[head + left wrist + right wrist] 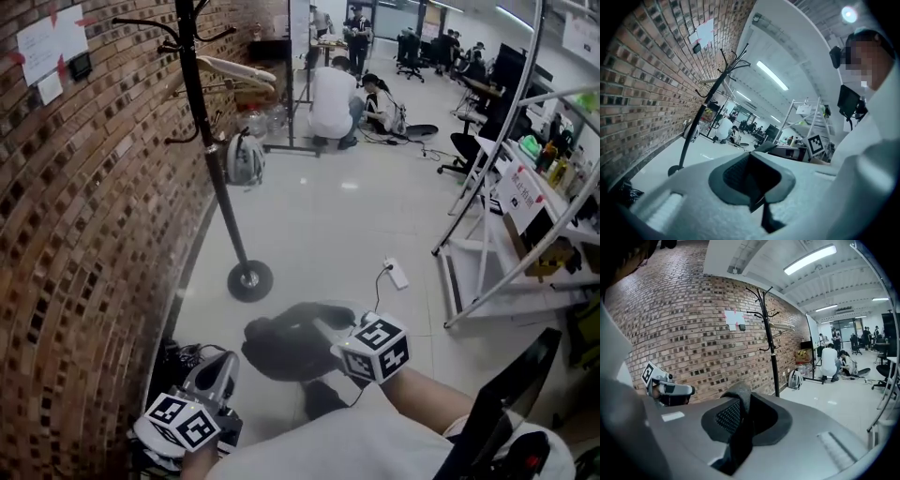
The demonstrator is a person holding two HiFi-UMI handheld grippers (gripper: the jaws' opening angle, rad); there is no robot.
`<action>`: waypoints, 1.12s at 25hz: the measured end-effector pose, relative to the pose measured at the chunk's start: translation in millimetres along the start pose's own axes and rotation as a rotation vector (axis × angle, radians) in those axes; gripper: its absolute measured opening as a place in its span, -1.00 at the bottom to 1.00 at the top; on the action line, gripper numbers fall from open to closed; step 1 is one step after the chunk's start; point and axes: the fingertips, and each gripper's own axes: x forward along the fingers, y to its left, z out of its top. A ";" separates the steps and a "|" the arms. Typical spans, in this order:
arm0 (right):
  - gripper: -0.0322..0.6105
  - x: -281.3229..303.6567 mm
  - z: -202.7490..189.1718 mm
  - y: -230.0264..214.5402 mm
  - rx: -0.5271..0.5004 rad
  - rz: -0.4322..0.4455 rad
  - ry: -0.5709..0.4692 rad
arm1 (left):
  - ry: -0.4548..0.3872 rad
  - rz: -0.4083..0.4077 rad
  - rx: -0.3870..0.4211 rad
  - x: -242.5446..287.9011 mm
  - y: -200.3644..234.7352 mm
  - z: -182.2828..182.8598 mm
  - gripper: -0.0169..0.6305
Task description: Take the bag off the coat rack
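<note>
A black coat rack stands by the brick wall, its round base on the floor. A dark grey bag hangs low in front of me; its look is blurred. My right gripper is shut on the bag's dark strap, which runs up between the jaws of that gripper. My left gripper is at the lower left near the wall, shut, apart from the bag; nothing shows between the jaws of the left gripper. A curved hanger hangs on the rack.
A grey-and-white backpack sits beside the rack's pole; whether it hangs or stands I cannot tell. A power strip lies on the floor. White metal shelving stands at the right. People crouch farther back. Dark cables lie by the wall.
</note>
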 end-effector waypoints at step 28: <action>-0.79 -35.3 -30.4 64.3 -0.112 0.077 0.004 | -0.020 0.025 0.055 -58.0 -45.2 -24.3 -0.94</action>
